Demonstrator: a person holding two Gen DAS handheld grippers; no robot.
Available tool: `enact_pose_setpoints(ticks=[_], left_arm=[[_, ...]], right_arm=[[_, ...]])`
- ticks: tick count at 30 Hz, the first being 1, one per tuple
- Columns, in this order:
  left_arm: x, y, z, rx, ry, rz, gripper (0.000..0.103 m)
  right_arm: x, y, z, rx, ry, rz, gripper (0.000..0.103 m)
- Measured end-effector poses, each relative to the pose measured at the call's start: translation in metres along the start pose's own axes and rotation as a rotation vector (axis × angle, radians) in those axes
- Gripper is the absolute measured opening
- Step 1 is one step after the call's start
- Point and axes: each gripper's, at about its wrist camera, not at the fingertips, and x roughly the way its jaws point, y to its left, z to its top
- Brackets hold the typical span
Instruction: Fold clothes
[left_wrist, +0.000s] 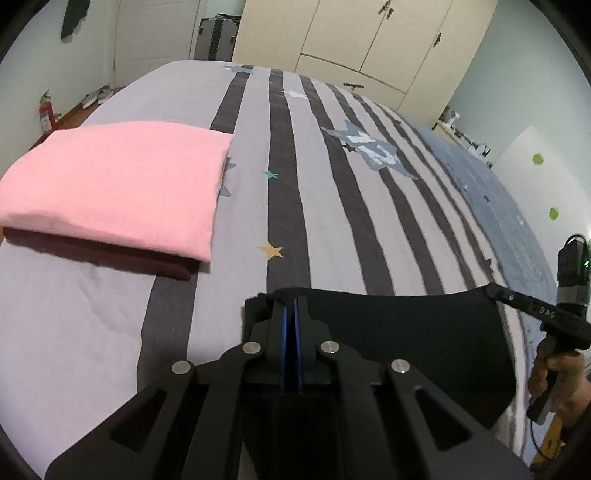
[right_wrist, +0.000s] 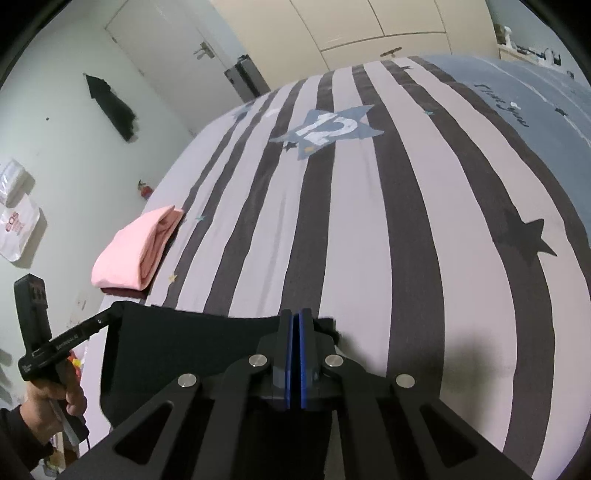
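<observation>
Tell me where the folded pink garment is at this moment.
The folded pink garment lies on the striped bed cover, on top of a dark red garment, at the left in both wrist views.

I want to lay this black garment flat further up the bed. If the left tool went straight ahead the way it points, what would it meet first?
Probably only the striped bedcover. The left tool, shut on the black garment, points along bare stripes. The pink folded cloth lies off to its left, apparently clear, though depth is uncertain.
</observation>
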Motion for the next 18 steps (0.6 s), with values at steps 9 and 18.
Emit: enact_pose_setpoints(ticks=[9, 18], left_arm=[[0.035, -0.003, -0.005, 0.027, 0.067, 0.041, 0.003], [-0.024, -0.019, -0.018, 0.006, -0.059, 0.029, 0.003]], right_arm=[[0.027, -0.005, -0.012, -0.029, 0.045, -0.054, 0.003], [-0.031, 0.02, -0.01, -0.064, -0.061, -0.104, 0.011]])
